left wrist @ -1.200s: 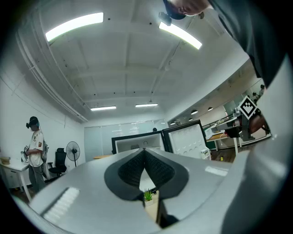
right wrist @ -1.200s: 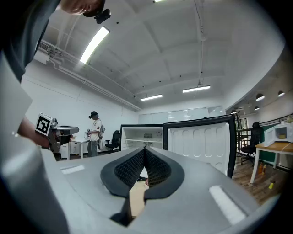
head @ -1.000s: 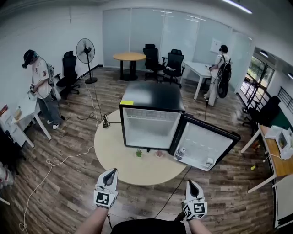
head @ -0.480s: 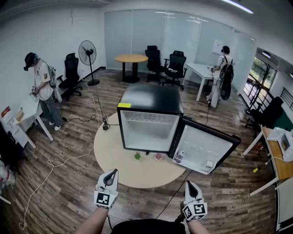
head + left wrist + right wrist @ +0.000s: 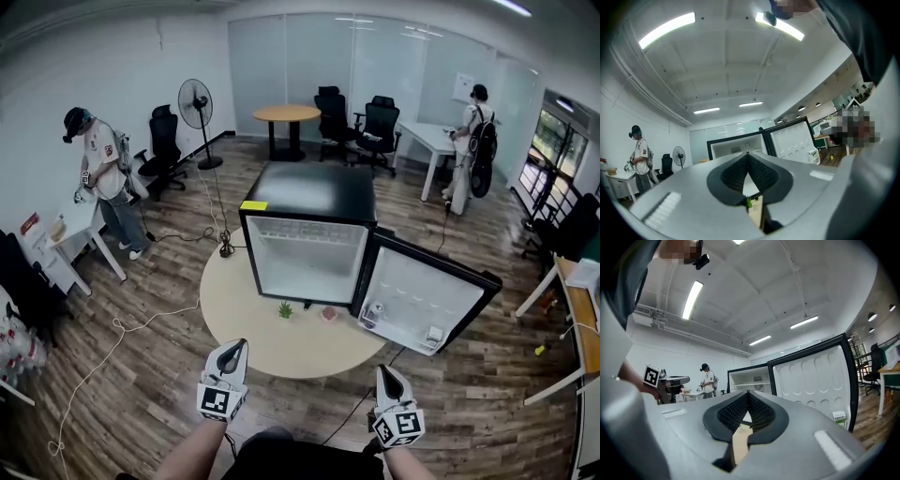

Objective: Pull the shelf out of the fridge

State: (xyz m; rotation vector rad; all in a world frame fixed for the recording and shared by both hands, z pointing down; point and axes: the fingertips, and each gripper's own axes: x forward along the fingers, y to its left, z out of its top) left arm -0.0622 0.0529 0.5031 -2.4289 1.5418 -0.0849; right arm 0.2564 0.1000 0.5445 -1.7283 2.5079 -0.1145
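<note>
"Two tools, both smooth grey shells: how do their jaws stand?"

"The left tool (image 5: 234, 349) and the right tool (image 5: 385, 373) are each pressed together at the tips. Their ribbed black pads meet with nothing pinched. Both hang by the near edge of the desk (image 5: 281, 352), well apart from the fridge (image 5: 314, 192)."

"And the shelf?"

"The shelf (image 5: 746, 384) sits inside the fridge, a thin, flat, pale sheet across the white cavity. The fridge itself is a boxy black cabinet with a glossy top, standing on the round, pale wood desk."

"The door?"

"The door (image 5: 427, 298) is swung wide to the right. Its white moulded liner is dimpled with rounded panels, and a can (image 5: 372, 312) and a small carton (image 5: 432, 334) stand in its lower rack."

"Anything else on the desk?"

"A small green plant (image 5: 284, 310) and a pinkish thing (image 5: 327, 314), just before the fridge's open front."
</note>
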